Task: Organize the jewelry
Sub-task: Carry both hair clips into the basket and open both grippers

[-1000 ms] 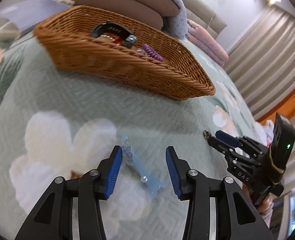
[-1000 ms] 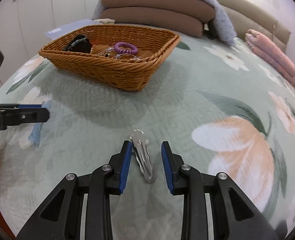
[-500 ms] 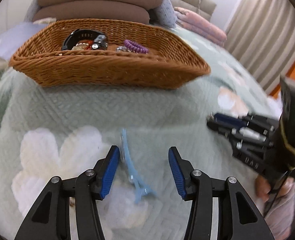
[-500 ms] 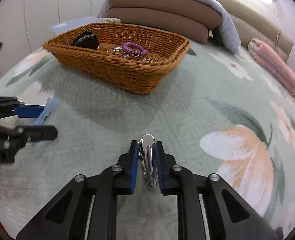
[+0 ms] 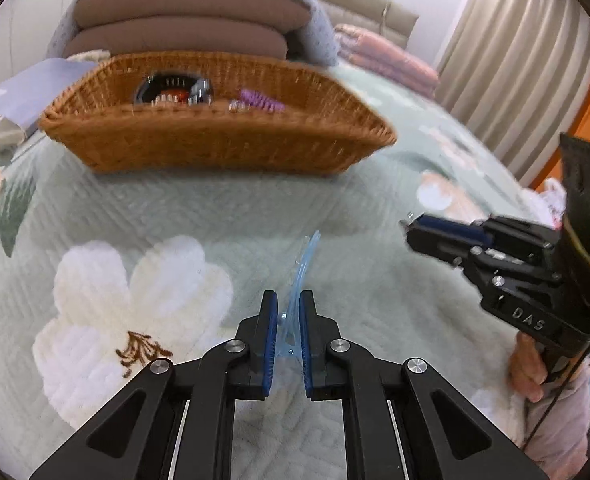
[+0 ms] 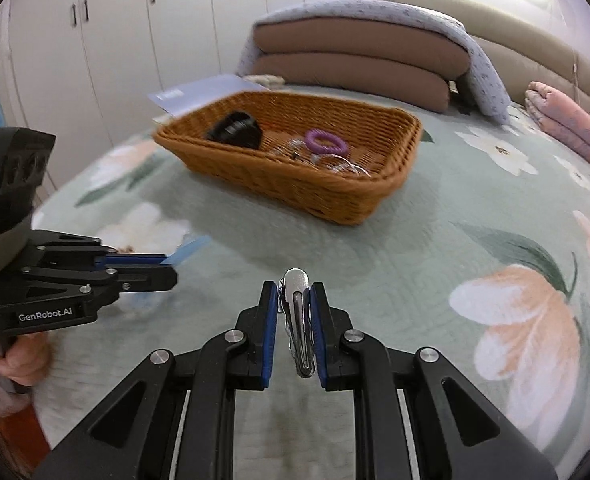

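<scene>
My left gripper (image 5: 286, 312) is shut on a pale blue plastic hair clip (image 5: 301, 270), held above the green floral quilt; its tip points toward the wicker basket (image 5: 215, 148). My right gripper (image 6: 293, 308) is shut on a silver metal hair clip (image 6: 297, 312), lifted above the quilt. The basket (image 6: 295, 184) holds a black band (image 6: 235, 130), a purple coil hair tie (image 6: 325, 142) and several small shiny pieces. The right gripper shows at the right in the left wrist view (image 5: 423, 226); the left gripper shows at the left in the right wrist view (image 6: 167, 266).
Brown pillows (image 6: 347, 60) under a grey blanket lie behind the basket. A folded pink blanket (image 6: 571, 128) lies at the far right. A pale blue flat sheet (image 6: 199, 96) lies beside the basket's far left corner. White wardrobe doors (image 6: 115, 40) stand beyond the bed.
My left gripper has closed on the blue clip and lifted it. My right gripper, which closed on the silver clip half a second ago, has raised it off the quilt.
</scene>
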Tool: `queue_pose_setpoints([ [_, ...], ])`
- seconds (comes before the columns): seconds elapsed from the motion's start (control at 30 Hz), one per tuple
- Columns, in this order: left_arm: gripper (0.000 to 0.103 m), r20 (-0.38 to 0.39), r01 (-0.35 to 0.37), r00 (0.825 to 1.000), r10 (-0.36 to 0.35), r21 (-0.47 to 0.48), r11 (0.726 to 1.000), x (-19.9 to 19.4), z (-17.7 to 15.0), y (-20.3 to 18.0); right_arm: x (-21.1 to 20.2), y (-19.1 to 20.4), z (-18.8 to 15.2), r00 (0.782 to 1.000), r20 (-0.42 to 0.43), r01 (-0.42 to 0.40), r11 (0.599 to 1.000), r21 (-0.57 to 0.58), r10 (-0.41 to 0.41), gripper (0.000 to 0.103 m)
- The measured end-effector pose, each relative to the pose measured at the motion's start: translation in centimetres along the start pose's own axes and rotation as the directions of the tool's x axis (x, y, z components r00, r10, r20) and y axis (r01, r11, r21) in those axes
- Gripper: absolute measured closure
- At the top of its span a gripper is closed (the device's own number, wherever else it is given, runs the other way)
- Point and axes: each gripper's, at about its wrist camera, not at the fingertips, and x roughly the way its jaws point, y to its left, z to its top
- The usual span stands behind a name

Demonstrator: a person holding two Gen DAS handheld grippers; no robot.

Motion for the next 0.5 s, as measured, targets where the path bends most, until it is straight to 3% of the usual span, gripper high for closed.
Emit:
queue_pose_setpoints([
  [0.3, 0.092, 0.104, 0.047, 0.993, -0.048, 0.009, 0.999, -3.6, 1.5, 1.7, -1.2, 2.8, 3.0, 0.996, 0.086, -0.028, 0.999, 0.026, 0.026, 0.085],
  [0.5, 0.092, 0.186, 0.021, 0.982, -0.022, 0.010, 1.000, -6.1, 5.2, 3.7, -1.0, 2.1, 7.6, 0.983, 0.180, 0.005, 0.980, 0.197, -0.041, 0.085],
])
